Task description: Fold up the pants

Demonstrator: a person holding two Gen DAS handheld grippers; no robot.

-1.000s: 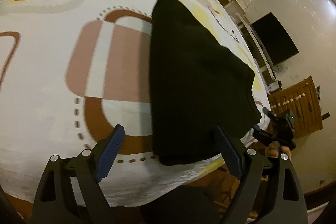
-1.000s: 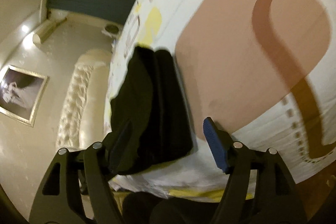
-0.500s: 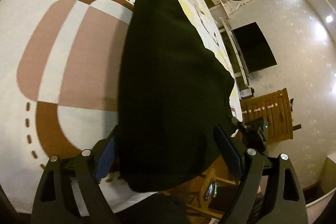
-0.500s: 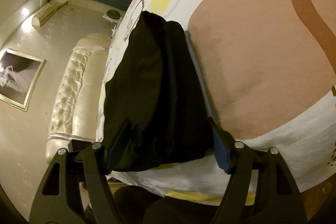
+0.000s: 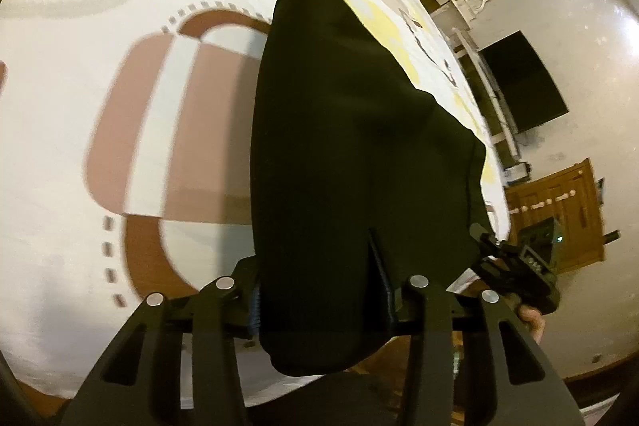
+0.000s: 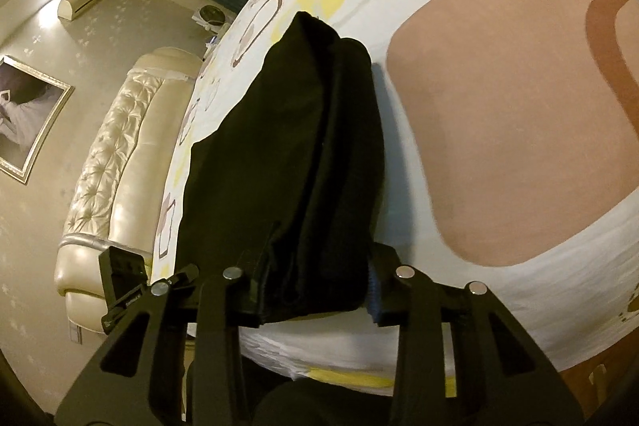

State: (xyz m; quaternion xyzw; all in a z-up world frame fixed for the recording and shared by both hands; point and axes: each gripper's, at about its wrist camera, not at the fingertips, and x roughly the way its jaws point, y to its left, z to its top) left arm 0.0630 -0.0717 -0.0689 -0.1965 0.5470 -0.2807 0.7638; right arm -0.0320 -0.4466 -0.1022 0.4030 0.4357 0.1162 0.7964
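Room, left wrist view: bed (image 5: 80, 146) under a white cover with brown and yellow shapes; one dark screen (image 5: 523, 82) at 2 o'clock, one wooden cabinet (image 5: 559, 210) at 3.
Pants, left wrist view: one black folded pair (image 5: 339, 146), long axis from 6 toward 12 o'clock.
Left gripper (image 5: 319, 300): fingers closed on the pants' near edge.
Room, right wrist view: one tufted headboard (image 6: 116, 162) at 9 o'clock, one framed picture (image 6: 24, 122).
Pants, right wrist view: lying on the cover, narrowing toward 12 o'clock.
Right gripper (image 6: 315, 290): fingers clamped on the pants' near end.
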